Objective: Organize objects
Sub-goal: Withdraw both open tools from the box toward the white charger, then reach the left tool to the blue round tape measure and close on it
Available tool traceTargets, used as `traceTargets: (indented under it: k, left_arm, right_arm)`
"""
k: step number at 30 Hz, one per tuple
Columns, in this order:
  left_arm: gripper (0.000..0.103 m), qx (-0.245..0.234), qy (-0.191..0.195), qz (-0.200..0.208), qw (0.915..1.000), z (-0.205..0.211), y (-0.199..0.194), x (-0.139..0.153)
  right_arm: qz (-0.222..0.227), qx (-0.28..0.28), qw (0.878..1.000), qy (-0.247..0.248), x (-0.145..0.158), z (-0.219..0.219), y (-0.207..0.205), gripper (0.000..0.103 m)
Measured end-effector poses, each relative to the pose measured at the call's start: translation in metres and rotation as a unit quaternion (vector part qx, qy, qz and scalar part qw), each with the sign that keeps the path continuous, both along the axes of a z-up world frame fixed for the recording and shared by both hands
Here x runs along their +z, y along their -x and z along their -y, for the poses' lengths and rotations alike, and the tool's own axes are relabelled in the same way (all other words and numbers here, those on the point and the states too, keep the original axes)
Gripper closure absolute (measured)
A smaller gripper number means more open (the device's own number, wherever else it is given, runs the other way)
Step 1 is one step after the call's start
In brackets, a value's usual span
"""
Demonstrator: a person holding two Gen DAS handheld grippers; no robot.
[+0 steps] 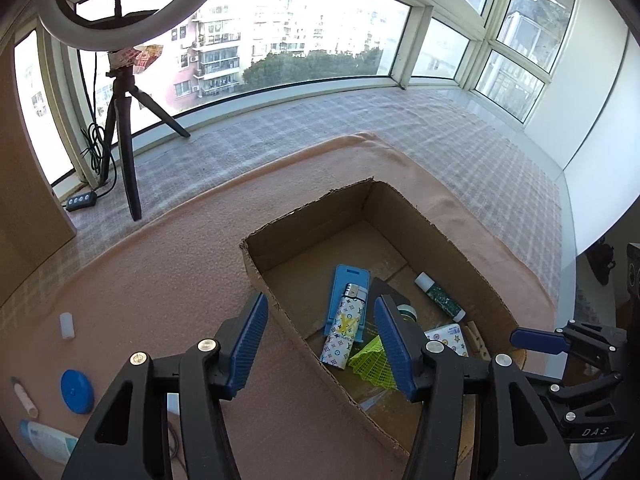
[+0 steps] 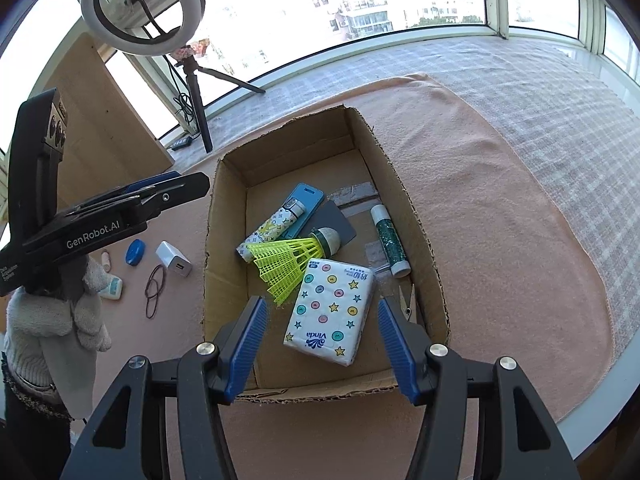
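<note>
On the peach-covered desk (image 2: 500, 200) by the window, the cardboard box (image 2: 416, 216) holds a tissue pack (image 2: 332, 312) and shuttlecock (image 2: 288, 260); left tongs (image 1: 322, 346) and right tongs (image 2: 322, 346) hover parted, gripping nothing.

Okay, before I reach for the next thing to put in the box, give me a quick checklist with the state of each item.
1. Left gripper empty: ok, fingers apart, nothing between them.
2. Right gripper empty: ok, it hangs over the tissue pack without pressing it.
3. Cardboard box has room: ok, bare floor shows at its far end.
4. Things already inside: ok, the lighter, shuttlecock and glue stick lie in the box.
5. Things left outside: not ok, the blue lid, white charger and rubber bands lie on the pink mat.
6. Path to those things: cannot tell, the left gripper's body blocks part of the view.
</note>
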State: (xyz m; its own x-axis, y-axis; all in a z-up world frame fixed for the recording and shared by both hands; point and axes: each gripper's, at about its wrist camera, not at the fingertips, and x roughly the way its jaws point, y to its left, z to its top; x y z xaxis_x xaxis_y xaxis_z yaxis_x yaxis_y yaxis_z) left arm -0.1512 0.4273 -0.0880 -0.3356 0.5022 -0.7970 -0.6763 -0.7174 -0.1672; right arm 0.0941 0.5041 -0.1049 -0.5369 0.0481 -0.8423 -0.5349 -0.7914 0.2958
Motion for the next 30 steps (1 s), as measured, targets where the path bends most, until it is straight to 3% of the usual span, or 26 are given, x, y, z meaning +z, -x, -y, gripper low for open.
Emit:
traceTargets:
  k: [13, 30]
  left_arm:
    - [0.044, 0.062, 0.022, 0.010, 0.9978, 0.093, 0.012, -0.015]
    - [0.044, 0.157, 0.055, 0.044, 0.9851, 0.208, 0.043, -0.056]
  right_arm:
    - [-0.011, 0.032, 0.999, 0.007, 0.006, 0.036, 0.025, 0.049]
    - [-0.001, 0.120, 0.993, 0.001, 0.006, 0.104, 0.094, 0.049]
